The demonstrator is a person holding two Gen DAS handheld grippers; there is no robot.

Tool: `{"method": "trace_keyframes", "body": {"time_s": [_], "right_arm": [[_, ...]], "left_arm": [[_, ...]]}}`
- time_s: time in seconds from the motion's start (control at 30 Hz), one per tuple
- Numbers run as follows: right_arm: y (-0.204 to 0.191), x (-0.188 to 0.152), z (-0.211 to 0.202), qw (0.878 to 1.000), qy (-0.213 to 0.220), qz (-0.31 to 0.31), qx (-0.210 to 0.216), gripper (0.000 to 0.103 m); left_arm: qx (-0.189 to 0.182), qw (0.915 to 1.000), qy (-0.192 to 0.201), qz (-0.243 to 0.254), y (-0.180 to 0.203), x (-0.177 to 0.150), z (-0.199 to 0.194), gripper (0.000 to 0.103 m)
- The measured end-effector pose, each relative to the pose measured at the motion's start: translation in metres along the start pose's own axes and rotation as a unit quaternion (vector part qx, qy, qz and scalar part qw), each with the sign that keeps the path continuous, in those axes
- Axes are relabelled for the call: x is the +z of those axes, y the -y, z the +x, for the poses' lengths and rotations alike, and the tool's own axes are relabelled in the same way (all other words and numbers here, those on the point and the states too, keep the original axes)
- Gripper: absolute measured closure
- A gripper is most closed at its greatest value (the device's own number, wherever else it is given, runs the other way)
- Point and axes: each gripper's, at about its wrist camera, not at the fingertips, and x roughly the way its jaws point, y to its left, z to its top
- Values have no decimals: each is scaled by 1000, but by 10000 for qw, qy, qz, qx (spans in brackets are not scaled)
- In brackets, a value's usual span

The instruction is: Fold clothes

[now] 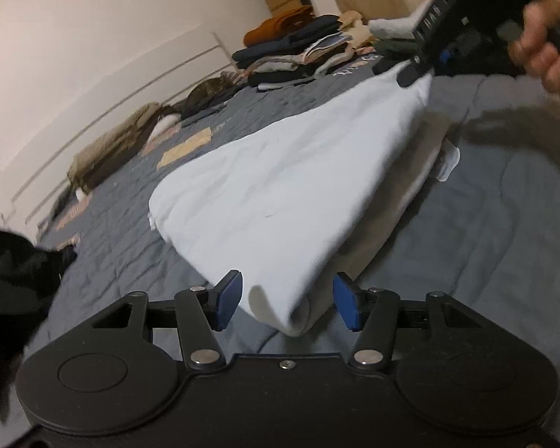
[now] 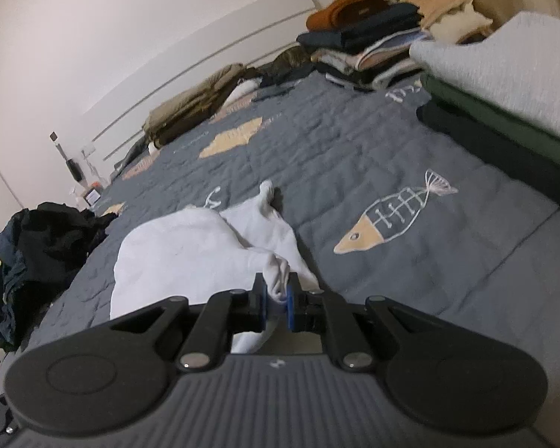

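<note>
A white garment (image 1: 280, 186) lies partly folded on the grey quilt (image 1: 485, 231). Its near corner sits between the blue pads (image 1: 229, 300) of my left gripper (image 1: 289, 300), which is open; neither pad presses on the cloth. At the far end my right gripper (image 1: 414, 71), held by a hand (image 1: 548, 52), lifts the garment's other corner. In the right wrist view my right gripper (image 2: 278, 295) is shut on a bunched bit of the white garment (image 2: 190, 254), and the rest trails away over the quilt (image 2: 354, 142).
Stacks of folded clothes (image 1: 298, 48) (image 2: 362, 44) stand at the far end of the bed. A dark heap of clothing (image 1: 11, 268) (image 2: 41, 257) lies at the left. A grey knit on a green item (image 2: 504, 74) sits at the right, an olive jacket (image 2: 194, 104) by the wall.
</note>
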Motion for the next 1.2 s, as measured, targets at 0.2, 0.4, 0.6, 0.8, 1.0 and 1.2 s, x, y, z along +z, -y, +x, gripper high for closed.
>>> {"method": "trace_keyframes", "body": {"time_s": [0.2,0.4,0.6,0.8,1.0,1.2], "right_arm": [[4,-9,11,9996,-189,-60,-215,94],[9,-14,16,9992,-253,-50,-307,94],[8,-14,16,9988,-334,-73,-359,94],[8,-17,20,9983,-369,-137,-422,94],[10,-18,21,9983,-403,-130,-400,94],[11,-18,19,9984,-445,-114,-341,94]], "left_arm": [[279,9993,-53,230,0,-3,13,54],[532,9917,-326,1127,0,-2,-1,54],[504,9903,-349,1250,4,-3,-7,54],[822,9797,-58,1825,33,-17,13,56],[876,9712,-86,2214,46,-24,18,93],[715,9733,-99,2179,34,-19,4,96]]}}
